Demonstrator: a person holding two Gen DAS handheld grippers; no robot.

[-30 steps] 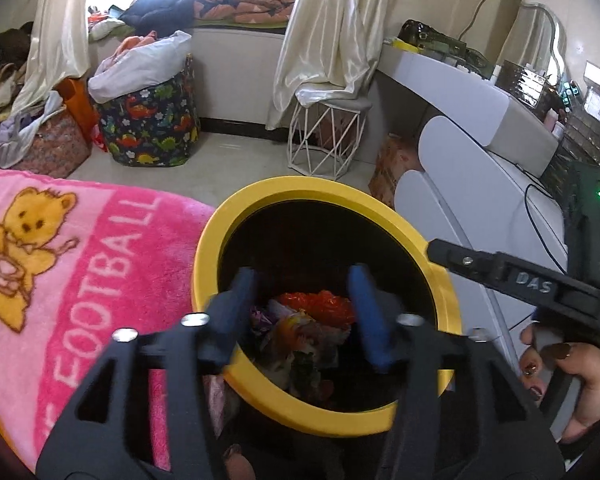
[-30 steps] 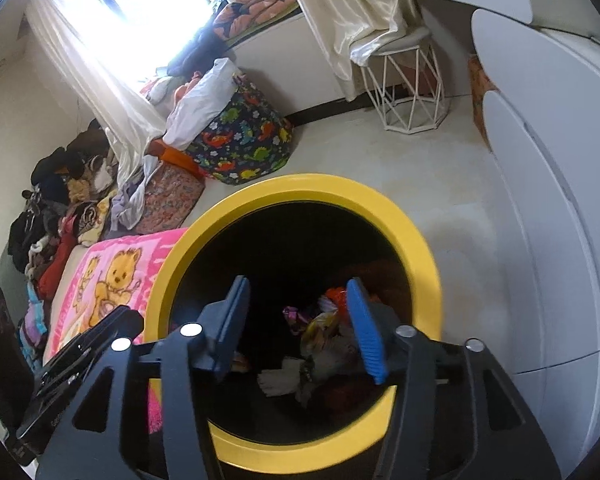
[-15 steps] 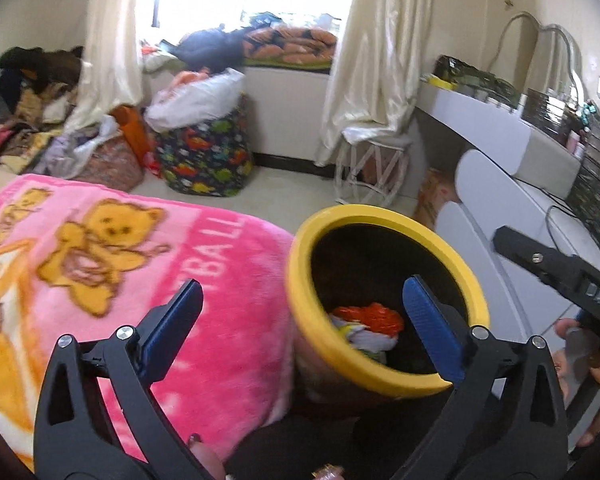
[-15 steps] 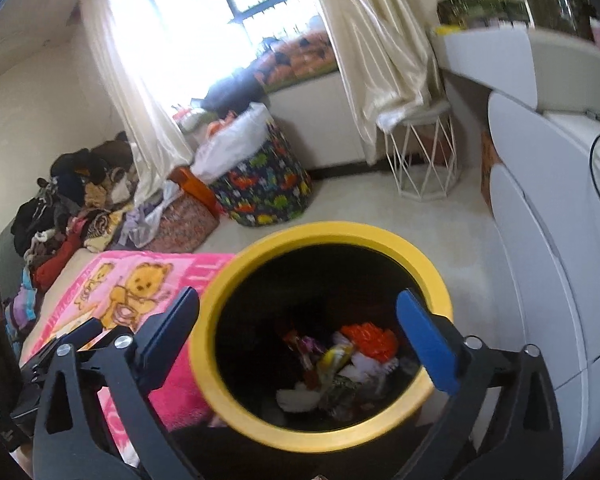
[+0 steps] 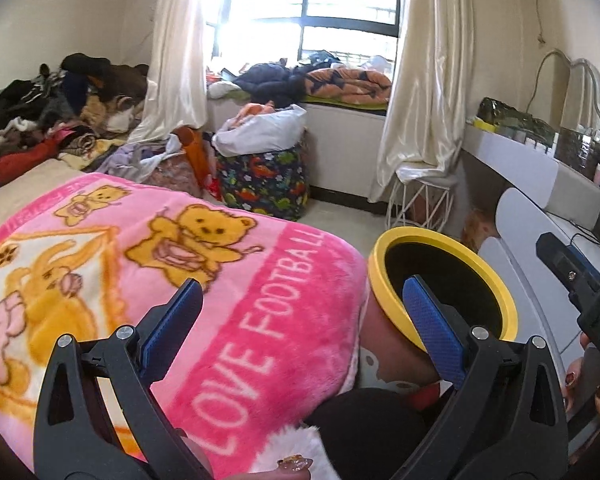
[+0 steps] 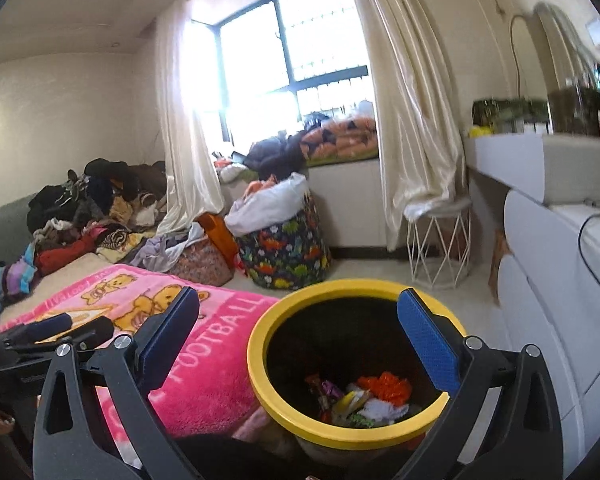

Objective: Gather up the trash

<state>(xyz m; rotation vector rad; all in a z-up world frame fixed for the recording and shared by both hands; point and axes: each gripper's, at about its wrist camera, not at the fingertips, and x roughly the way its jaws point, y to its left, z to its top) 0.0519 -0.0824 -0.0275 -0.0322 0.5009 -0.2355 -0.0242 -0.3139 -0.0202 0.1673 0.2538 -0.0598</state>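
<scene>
Trash: small heap of bright crinkly wrappers [image 6: 360,398] at bottom of round black bin with yellow rim [image 6: 260,332], beside pink teddy blanket [image 5: 220,280]. Right gripper [image 6: 298,340] nearer, bin just below-front; left gripper [image 5: 300,328] off toward blanket. Both jaws just spread wide, nothing between them.

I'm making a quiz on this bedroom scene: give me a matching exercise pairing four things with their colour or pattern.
Things:
1. trash bin rim
2. blanket
3. wire stool
4. fabric storage bag

Descriptions:
A. dark with a dinosaur print
B. yellow
C. white
D. pink with teddy bears

Pairs: 1-B, 2-D, 3-C, 4-A
</scene>
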